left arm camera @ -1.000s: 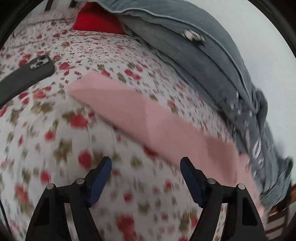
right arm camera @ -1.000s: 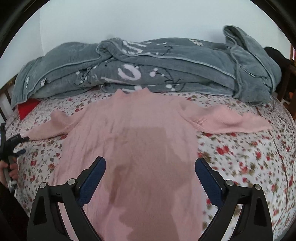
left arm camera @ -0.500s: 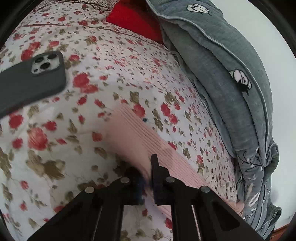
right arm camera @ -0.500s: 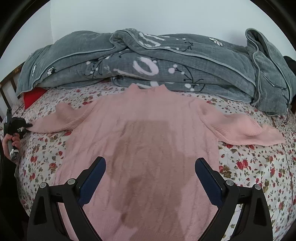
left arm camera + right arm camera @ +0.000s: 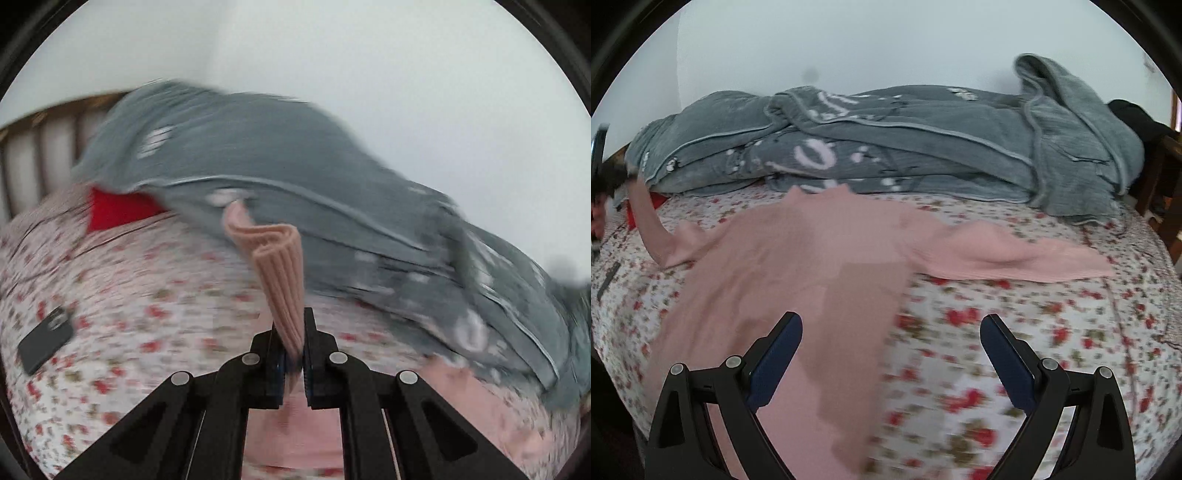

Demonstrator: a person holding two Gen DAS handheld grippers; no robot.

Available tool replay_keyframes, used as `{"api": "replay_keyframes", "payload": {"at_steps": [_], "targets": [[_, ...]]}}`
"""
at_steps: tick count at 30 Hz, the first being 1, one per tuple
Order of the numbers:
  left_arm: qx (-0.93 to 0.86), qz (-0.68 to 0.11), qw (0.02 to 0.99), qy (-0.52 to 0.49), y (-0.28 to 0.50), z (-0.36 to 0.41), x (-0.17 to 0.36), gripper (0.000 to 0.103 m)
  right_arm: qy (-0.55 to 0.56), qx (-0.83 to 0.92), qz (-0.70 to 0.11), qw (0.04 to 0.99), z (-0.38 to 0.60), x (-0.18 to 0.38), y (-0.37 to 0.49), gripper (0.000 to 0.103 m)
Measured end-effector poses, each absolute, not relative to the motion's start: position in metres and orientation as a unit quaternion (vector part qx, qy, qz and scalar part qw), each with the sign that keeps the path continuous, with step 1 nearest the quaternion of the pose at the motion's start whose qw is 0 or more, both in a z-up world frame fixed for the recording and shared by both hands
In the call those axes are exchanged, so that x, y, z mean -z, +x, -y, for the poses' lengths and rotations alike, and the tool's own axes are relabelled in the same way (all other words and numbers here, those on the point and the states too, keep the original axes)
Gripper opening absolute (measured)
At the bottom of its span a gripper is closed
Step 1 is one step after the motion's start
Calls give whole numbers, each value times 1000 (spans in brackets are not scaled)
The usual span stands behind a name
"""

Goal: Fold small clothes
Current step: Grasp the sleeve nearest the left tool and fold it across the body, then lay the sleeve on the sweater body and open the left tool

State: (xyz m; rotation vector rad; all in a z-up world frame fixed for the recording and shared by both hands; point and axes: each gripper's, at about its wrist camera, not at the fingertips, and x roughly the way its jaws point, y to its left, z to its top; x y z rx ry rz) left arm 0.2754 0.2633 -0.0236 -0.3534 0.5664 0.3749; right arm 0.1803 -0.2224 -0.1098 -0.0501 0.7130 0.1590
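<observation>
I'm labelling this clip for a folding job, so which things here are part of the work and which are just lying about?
Part of the job:
- pink sweater, spread on the bed
- its sleeve cuff, pinched in the left gripper
- right gripper, open above the sweater

Just lying about:
- grey blanket
- dark phone
- red cloth

Nothing here can be read as a word or a number. The grey blanket [image 5: 923,147] carries large white marks that look like lettering, but its folds break them up. The dark phone [image 5: 46,345] on the bed shows no legible brand.
</observation>
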Motion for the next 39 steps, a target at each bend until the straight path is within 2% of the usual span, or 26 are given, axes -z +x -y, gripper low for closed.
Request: {"api": "replay_keyframes", "payload": {"at_steps": [6, 13, 16, 17, 18, 19, 20, 23, 26, 28, 31, 34, 39], "targets": [[-76, -317, 936, -130, 331, -118, 38, 8, -24, -27, -347, 937, 294, 122, 169, 96], [23, -417, 905, -80, 375, 40, 131, 8, 4, 36, -365, 930, 369, 140, 158, 96], [48, -459, 887, -20, 376, 95, 172, 8, 7, 45, -365, 930, 383, 143, 156, 96], [52, -472, 880, -2, 375, 105, 179, 9, 6, 44, -366, 930, 385, 144, 157, 96], [58, -493, 868, 20, 373, 115, 189, 15, 4, 44, -366, 930, 387, 145, 159, 96], [64, -504, 861, 31, 372, 118, 194, 21, 3, 44, -367, 929, 388, 146, 161, 96], [75, -506, 858, 37, 368, 120, 194, 33, 2, 42, -368, 929, 391, 148, 164, 96], [105, -488, 866, 29, 350, 108, 176, 80, 16, 41, -364, 931, 399, 148, 176, 96], [91, -454, 886, 6, 334, 74, 150, 82, 56, 32, -356, 932, 412, 144, 195, 92], [70, -441, 895, 4, 331, 49, 138, 82, 73, 19, -356, 932, 415, 142, 211, 77], [30, -419, 907, 5, 327, 12, 125, 82, 95, 14, -370, 924, 421, 148, 241, 62], [-17, -403, 915, 9, 324, -35, 118, 82, 125, 15, -393, 911, 427, 160, 271, 52], [-68, -403, 913, -16, 321, -103, 116, 82, 173, 28, -405, 897, 440, 181, 307, 48]]}}
